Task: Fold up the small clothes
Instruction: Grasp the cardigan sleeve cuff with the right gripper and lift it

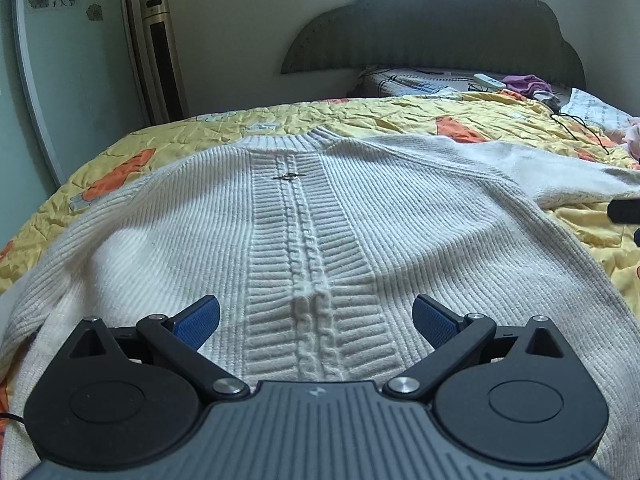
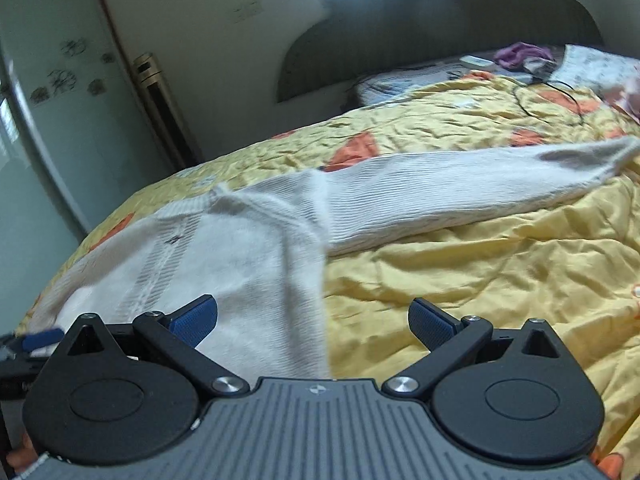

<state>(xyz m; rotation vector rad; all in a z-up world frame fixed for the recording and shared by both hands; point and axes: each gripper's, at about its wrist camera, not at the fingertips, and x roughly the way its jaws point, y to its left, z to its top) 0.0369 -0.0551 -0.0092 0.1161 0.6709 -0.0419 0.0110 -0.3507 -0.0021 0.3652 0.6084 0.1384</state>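
Note:
A cream ribbed knit sweater [image 1: 312, 224] lies flat on the bed, collar at the far end, a cable pattern down its middle. My left gripper [image 1: 316, 316] hovers open over the sweater's near hem, with nothing between its blue pads. In the right wrist view the sweater's body [image 2: 240, 248] fills the left, and one sleeve [image 2: 460, 192] stretches out to the right across the quilt. My right gripper [image 2: 313, 318] is open above the sweater's right side edge, holding nothing. The other gripper's tip [image 2: 36, 340] shows at the far left.
A crumpled yellow and orange quilt [image 2: 480, 280] covers the bed. A dark scalloped headboard [image 1: 440, 28] stands at the far end, with a remote [image 1: 488, 81], purple cloth [image 1: 526, 82] and a black cable [image 1: 580, 128] near it. A tall air conditioner [image 1: 162, 56] stands by the wall.

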